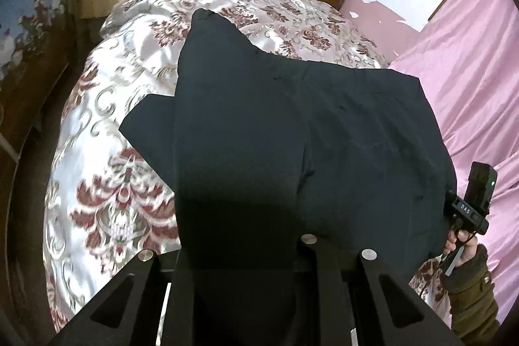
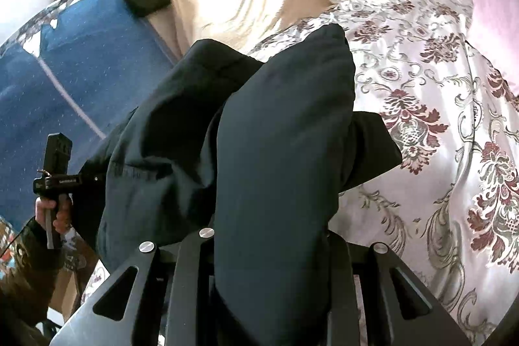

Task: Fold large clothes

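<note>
While both grippers pinch its near edge, the dark garment (image 1: 292, 135) hangs over the floral bedspread (image 1: 107, 125), its long axis running from bottom centre toward the upper left. The left gripper (image 1: 246, 265) and right gripper (image 2: 269, 265) are each clamped on cloth, fingertips hidden beneath it.
</note>
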`<move>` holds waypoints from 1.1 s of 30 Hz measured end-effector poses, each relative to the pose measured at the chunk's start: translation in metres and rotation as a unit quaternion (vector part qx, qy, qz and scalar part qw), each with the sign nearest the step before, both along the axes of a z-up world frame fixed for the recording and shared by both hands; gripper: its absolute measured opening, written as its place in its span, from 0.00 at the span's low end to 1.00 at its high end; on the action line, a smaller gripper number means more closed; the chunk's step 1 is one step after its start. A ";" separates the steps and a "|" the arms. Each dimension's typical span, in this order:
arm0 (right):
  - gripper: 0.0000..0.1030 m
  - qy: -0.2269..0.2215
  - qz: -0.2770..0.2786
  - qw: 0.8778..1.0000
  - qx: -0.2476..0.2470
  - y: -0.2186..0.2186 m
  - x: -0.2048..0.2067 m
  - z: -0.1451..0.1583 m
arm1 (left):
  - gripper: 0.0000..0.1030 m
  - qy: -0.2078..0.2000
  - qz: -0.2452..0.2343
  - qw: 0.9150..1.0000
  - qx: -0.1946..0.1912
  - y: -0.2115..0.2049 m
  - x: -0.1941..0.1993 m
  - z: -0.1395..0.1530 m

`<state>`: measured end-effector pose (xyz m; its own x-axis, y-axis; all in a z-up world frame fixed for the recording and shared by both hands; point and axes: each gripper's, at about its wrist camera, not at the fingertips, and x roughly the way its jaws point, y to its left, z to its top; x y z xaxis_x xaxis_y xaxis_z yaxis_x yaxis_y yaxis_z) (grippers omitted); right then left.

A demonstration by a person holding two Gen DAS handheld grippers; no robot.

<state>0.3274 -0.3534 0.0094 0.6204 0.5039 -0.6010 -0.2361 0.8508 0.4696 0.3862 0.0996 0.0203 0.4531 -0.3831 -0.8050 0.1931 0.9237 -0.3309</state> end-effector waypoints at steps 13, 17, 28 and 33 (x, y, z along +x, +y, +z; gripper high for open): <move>0.33 0.074 -0.029 0.994 -0.070 0.018 -0.033 -0.065 | 0.27 0.015 0.030 0.999 0.041 0.009 -0.038 -0.080; 0.57 0.097 -0.066 0.991 -0.066 0.009 -0.031 -0.074 | 0.46 0.004 0.053 0.997 0.057 0.011 -0.043 -0.082; 0.98 0.018 -0.158 0.968 -0.194 0.029 -0.070 -0.043 | 0.85 -0.069 0.173 0.975 0.123 0.011 -0.084 -0.060; 0.98 -0.039 -0.179 0.963 -0.198 0.045 -0.102 -0.015 | 0.99 -0.135 0.177 0.965 0.141 -0.008 -0.118 -0.037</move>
